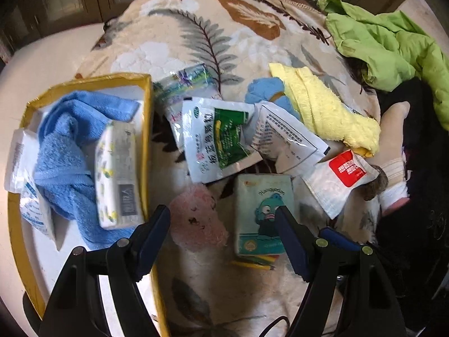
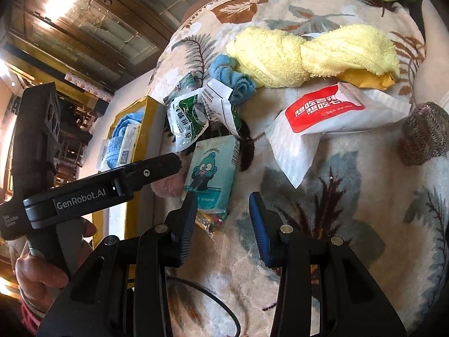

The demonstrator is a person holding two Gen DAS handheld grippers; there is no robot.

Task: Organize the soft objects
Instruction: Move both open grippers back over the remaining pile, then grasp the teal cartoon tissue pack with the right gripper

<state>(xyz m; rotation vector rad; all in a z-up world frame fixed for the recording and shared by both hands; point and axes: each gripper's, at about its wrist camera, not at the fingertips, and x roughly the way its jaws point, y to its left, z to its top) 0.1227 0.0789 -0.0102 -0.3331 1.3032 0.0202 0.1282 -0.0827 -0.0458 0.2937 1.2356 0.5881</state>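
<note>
The left tongs (image 1: 223, 219) are standing wide apart and empty, hanging over the pink fluffy piece (image 1: 196, 219) and the teal cartoon tissue pack (image 1: 262, 213) on the floral blanket (image 1: 196, 28). The right tongs (image 2: 221, 205) are standing partly apart with nothing between them, hanging over bare blanket just beside the same tissue pack. To the left of both, the yellow-rimmed box (image 1: 147, 129) is already holding a blue towel (image 1: 70, 146), a patterned tissue pack (image 1: 118, 174) and some white sachets. Still lying loose on the blanket are the green-and-white sachet (image 1: 221, 137), a white printed sachet (image 1: 283, 137), the red-labelled wet-wipe packet (image 1: 341, 179), the yellow towel (image 1: 322, 106) and a small blue cloth (image 1: 266, 90).

The step in hand appears to be picking the next loose piece for the box. Doing it well probably means lowering the left tongs squarely over one item only, closing on its middle so it is not sagging or dragging a neighbour, then carrying it over the rim.

What the pink piece is stays hard to make out. A brownish knitted thing (image 2: 423, 134) and a green garment (image 1: 393, 42) are cut off at the edges, and colourful wrappers under the tissue pack are mostly hidden.
</note>
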